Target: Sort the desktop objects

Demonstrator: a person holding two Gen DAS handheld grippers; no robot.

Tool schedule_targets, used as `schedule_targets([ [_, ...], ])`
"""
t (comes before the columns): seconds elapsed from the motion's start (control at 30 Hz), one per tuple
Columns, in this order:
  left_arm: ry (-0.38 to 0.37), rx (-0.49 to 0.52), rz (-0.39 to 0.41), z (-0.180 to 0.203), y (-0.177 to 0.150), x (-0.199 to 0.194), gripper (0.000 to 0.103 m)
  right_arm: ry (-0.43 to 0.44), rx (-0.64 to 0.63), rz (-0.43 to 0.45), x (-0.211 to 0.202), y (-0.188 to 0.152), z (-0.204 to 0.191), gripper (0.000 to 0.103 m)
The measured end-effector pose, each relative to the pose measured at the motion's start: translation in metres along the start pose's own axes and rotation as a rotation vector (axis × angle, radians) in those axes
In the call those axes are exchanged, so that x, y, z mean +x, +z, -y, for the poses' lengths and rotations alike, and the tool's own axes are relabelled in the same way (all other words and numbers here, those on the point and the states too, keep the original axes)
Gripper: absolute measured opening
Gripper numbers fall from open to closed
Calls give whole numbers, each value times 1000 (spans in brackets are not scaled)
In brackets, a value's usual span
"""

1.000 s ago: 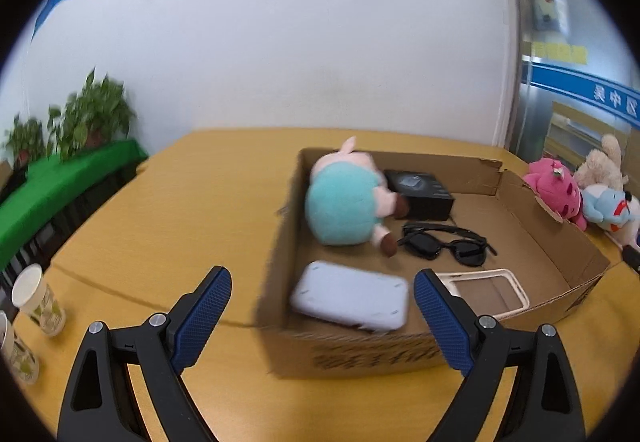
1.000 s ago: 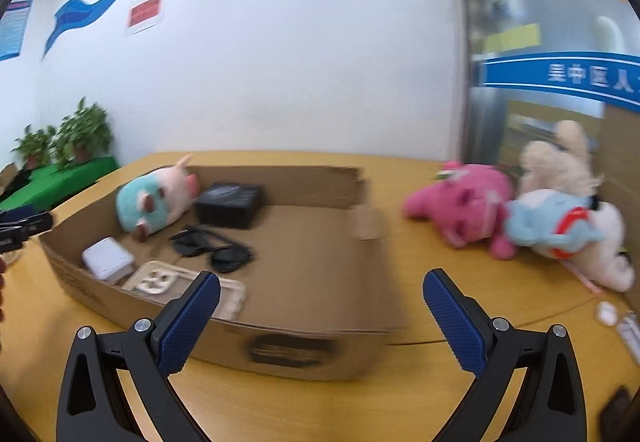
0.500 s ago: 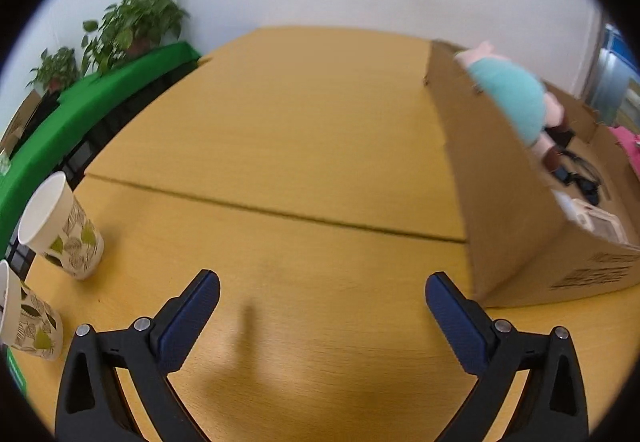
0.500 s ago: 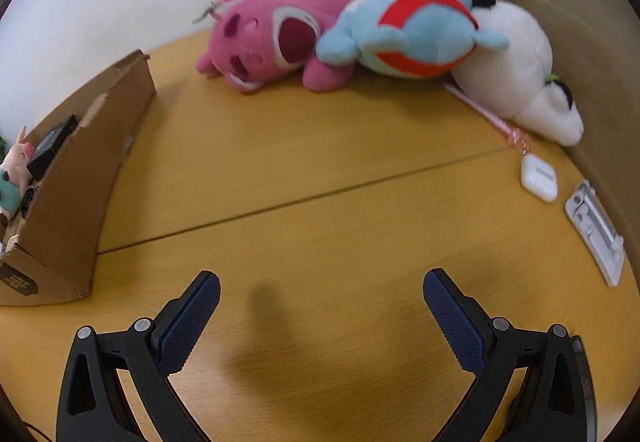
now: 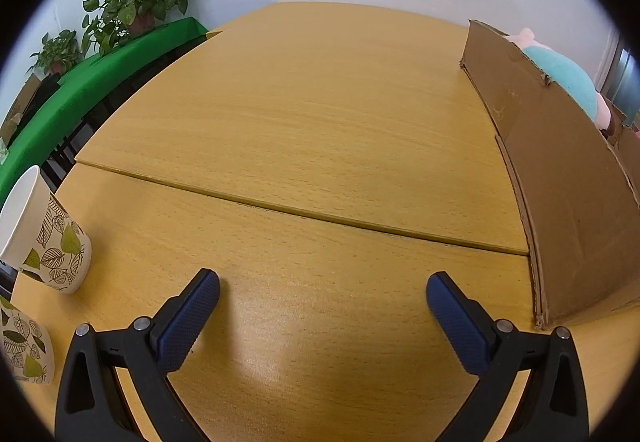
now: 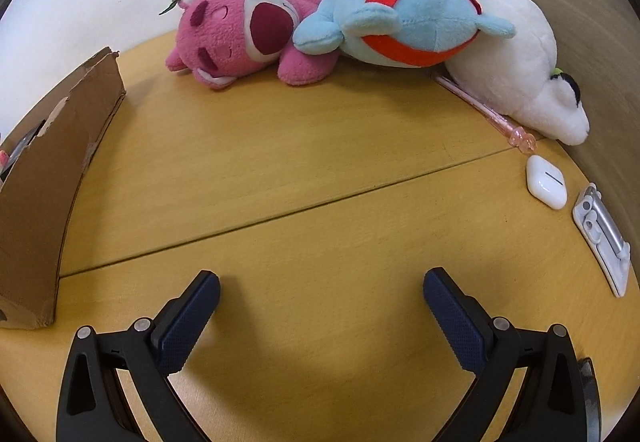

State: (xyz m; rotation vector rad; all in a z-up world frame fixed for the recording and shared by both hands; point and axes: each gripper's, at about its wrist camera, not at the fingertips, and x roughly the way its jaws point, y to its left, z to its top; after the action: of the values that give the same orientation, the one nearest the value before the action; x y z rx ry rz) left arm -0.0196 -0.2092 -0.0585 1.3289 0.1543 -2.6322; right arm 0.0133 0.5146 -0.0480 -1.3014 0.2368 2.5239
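Both claws hang low over bare tabletop, spread wide and holding nothing: the left gripper points at empty wood with the cardboard box off to its right, and the right gripper is just as released over the table with the box's other end off to its left.

From what shows, the sorting looks partly done. A teal and pink soft toy already pokes above the box wall, though the rest of the box's inside is hidden from here. Plenty is left out on the table: a pink plush, a light blue and red plush leaning on it, a white plush behind, a thin pink pen lying partly under the white one, a white earbud case and a small silver clip-like thing near the edge. Two leaf-patterned paper cups stand at the left gripper's side.

A second ago both cameras looked straight into the box, at a white charger, sunglasses and a black case beside the toy. Now each claw has swung outward and tipped down, left toward the cups, right toward the plush pile.
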Motion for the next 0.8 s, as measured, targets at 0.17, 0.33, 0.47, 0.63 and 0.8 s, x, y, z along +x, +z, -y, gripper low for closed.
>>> schedule_targets([
  [0.17, -1, -1, -1, 0, 1, 0, 103, -9, 14, -1, 8, 12, 3, 103],
  [0.33, 0, -1, 0, 1, 1, 1, 103, -10, 13, 1, 8, 11, 3, 103],
  [0.47, 0, -1, 0, 0, 1, 1, 103, -10, 13, 1, 8, 11, 3, 103],
  [0.63, -1, -1, -1, 1, 1, 1, 103, -10, 13, 1, 8, 11, 2, 103],
  [0.8, -2, -1, 0, 0, 1, 1, 103, -10, 13, 2, 8, 11, 2, 103],
])
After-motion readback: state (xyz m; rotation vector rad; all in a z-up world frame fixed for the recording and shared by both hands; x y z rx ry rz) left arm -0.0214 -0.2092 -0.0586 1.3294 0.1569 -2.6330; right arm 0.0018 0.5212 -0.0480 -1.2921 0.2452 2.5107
